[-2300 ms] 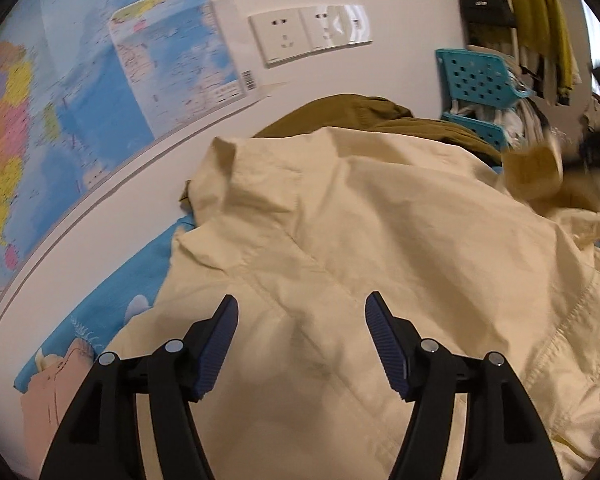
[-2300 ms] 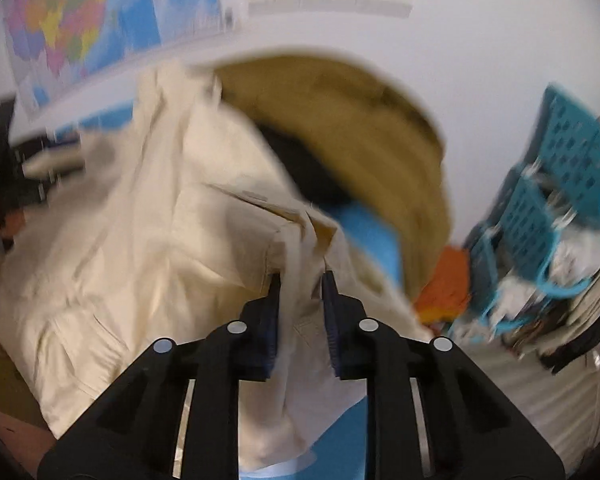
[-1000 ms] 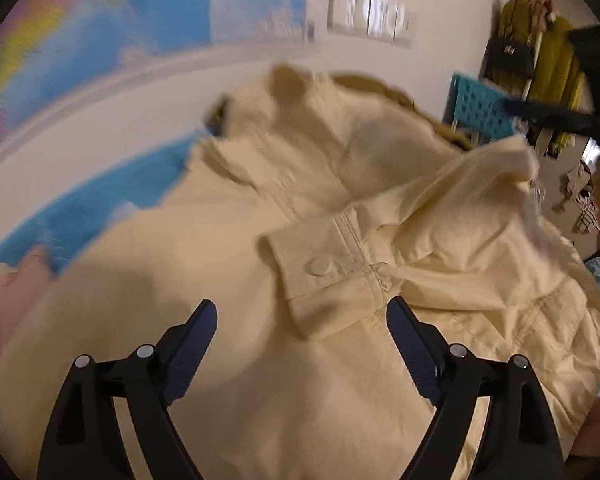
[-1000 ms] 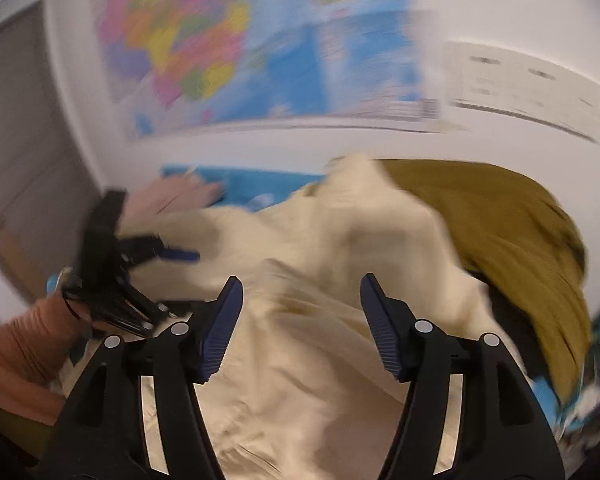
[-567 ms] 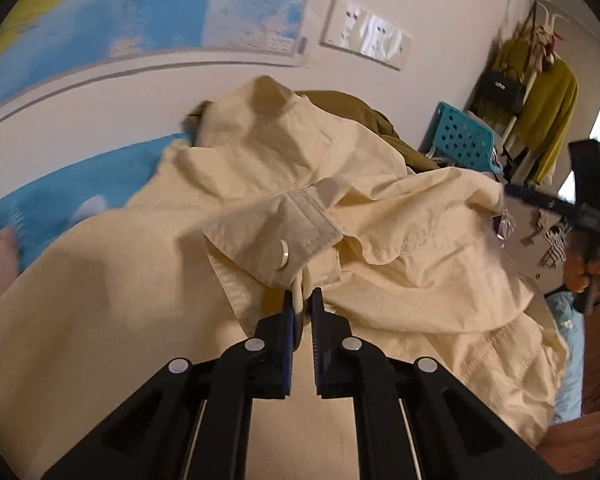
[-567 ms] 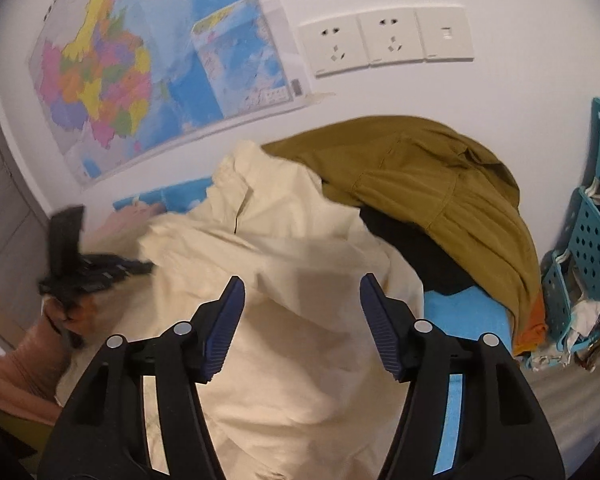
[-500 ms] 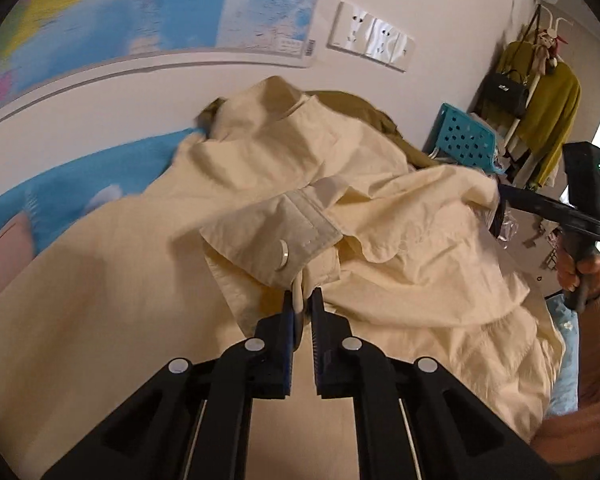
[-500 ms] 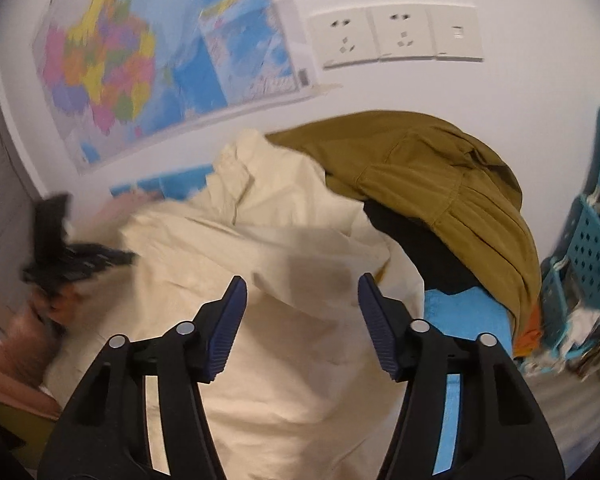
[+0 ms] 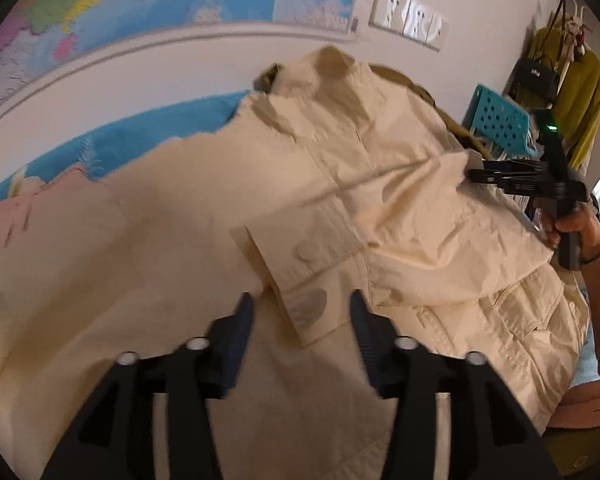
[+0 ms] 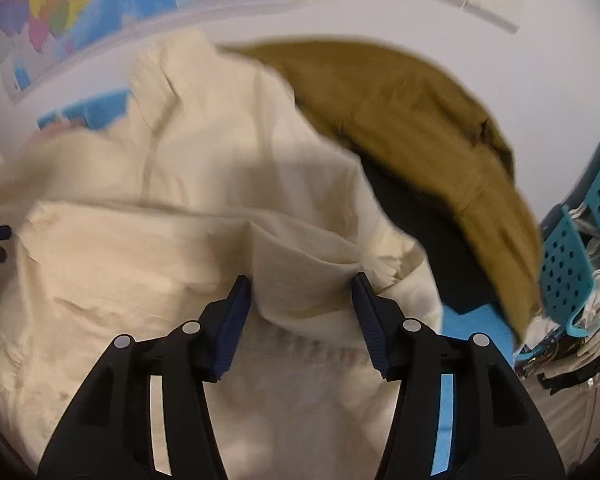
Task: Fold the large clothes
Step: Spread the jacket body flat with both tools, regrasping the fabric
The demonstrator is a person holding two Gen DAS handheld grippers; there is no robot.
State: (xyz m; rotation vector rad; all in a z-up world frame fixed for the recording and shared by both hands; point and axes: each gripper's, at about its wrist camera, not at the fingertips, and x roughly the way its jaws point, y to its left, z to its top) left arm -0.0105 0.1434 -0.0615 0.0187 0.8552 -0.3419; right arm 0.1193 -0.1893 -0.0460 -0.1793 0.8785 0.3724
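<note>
The left gripper [image 9: 300, 312] stands half open with nothing pinched. Its jaws have just been opening, and the buttoned sleeve cuff [image 9: 300, 264] of the cream jacket [image 9: 379, 168] lies loose just ahead of them, on the jacket's body. The right gripper [image 10: 301, 300] is likewise part open and holds nothing; a raised fold of the cream cloth [image 10: 300, 264] sits between its fingers, with no sign of a squeeze.

The jacket lies spread over a blue printed bed sheet [image 9: 140, 128], collar toward the wall, an olive garment [image 10: 399, 120] heaped beside it and partly under it.

Risks, as I judge them: the freed sleeve is only draped — it could slide off the body and undo the fold when the right side is pulled across. The right gripper might also take several layers at once (the fold there looks bunched), dragging the whole jacket sideways.

Both views are smeared by motion. The jacket's hem is cut off below the grippers, and the far sleeve is hidden.
</note>
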